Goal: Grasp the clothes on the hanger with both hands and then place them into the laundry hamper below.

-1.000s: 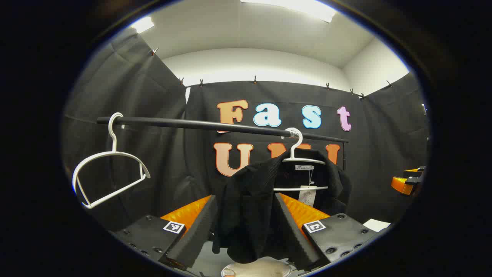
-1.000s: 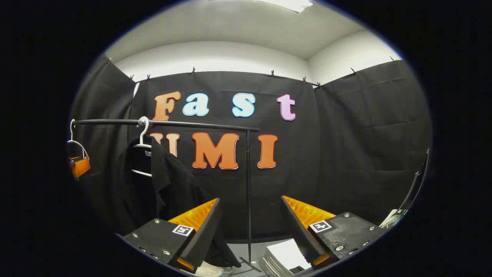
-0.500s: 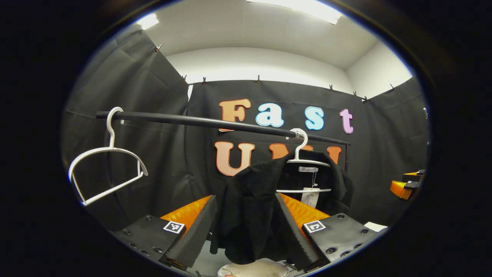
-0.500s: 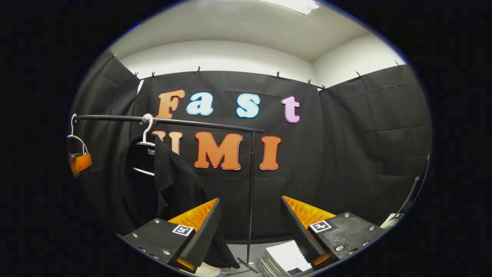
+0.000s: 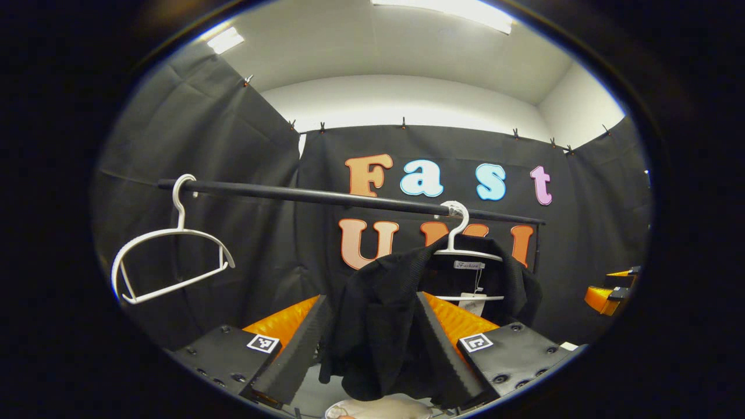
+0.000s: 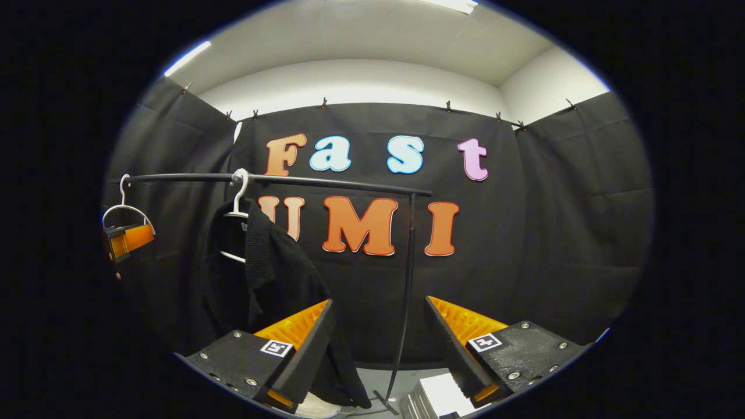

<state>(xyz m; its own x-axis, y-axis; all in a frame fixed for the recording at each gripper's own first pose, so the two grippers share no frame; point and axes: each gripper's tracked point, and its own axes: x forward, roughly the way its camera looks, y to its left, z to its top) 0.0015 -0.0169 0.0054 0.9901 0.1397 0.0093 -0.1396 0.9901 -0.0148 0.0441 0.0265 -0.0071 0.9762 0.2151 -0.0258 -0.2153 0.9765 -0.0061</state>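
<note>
A black garment (image 5: 381,279) hangs on a white hanger (image 5: 465,251) from a black rail (image 5: 302,195). Its near shoulder droops forward, and the cloth lies between the fingers of my left gripper (image 5: 372,299), which stand wide apart, so it is open. In the right gripper view the garment (image 6: 273,273) hangs to the left of my right gripper (image 6: 379,301), open with nothing between its fingers. The left gripper (image 6: 129,238) also appears beyond the garment at the far left there. The pale rim of the hamper (image 5: 378,410) peeks out below the cloth.
An empty white hanger (image 5: 174,256) hangs at the rail's left end. The rail's upright pole (image 6: 407,279) stands just ahead of my right gripper. A stack of flat white and grey things (image 6: 436,398) lies on the floor by the pole's foot.
The right gripper view has swung left, so the rail and garment sit nearer its middle. The left gripper has shifted slightly, with the cloth still between its fingers.
</note>
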